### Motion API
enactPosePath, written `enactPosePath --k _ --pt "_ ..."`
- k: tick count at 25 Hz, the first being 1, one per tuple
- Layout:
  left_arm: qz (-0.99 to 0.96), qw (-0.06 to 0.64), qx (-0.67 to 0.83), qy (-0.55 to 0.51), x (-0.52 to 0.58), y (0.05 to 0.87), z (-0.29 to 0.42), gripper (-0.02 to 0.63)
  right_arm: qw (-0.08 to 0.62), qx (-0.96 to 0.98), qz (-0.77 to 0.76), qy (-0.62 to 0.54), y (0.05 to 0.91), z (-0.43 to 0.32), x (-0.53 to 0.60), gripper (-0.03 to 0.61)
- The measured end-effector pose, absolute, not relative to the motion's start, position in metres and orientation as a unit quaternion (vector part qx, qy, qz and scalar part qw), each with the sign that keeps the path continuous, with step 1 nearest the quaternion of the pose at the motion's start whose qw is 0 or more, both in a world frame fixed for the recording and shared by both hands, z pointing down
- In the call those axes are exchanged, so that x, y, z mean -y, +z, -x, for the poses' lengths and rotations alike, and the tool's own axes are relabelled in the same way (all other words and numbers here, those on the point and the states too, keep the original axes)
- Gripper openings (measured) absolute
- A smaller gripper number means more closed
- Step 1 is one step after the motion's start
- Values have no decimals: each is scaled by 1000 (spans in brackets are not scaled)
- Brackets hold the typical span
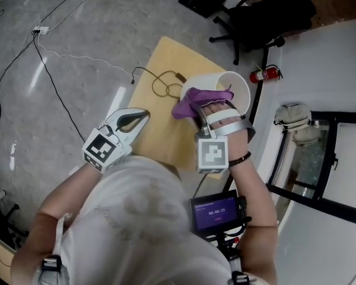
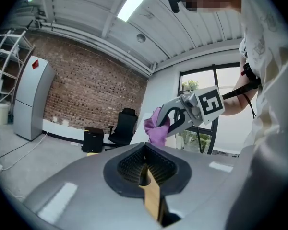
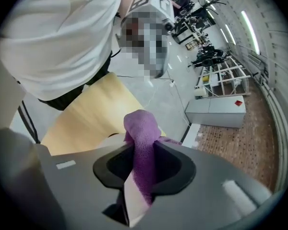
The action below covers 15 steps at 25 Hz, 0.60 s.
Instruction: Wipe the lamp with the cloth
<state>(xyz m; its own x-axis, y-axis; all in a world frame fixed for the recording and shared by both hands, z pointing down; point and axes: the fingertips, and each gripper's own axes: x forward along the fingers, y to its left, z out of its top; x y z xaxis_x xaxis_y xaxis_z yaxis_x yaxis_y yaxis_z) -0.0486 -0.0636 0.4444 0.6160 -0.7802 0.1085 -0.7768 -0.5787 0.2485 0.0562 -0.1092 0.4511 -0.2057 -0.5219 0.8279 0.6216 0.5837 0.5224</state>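
The small wooden table sits skewed in the head view, one corner pointing to 12 o'clock. The lamp is at about 2 o'clock on it, hard against the right-hand edge. Its white shade is tipped so that the open mouth faces up and to the right.

The right gripper comes in from 6 o'clock. Its jaws are clamped on the purple cloth, which bunches out past the tips and lies on the shade's near wall at 9 o'clock of the lamp. In the right gripper view the cloth fills the gap between the pads, with a strip of white showing beneath.

The left gripper hovers over the table's left edge at about 8 o'clock, well apart from the lamp. Its jaws are pressed together with nothing between them.

A thin dark cable loops on the tabletop at 12 o'clock, just beside the shade.

From 8 to 11 o'clock the floor lies open, crossed only by a thin cord. At 3 o'clock room is tight: a red fire extinguisher lies just past the lamp against a white wall. Dark office chairs stand at 1 o'clock.
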Motion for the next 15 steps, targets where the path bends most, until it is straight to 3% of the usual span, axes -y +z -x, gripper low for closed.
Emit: enactPosePath --k 9,15 --pt "-886 138 443 -3 45 447 62 2 681 548 136 -466 519 -66 79 118" --pt "-890 137 435 -5 39 445 60 2 703 553 169 -414 547 -85 49 118"
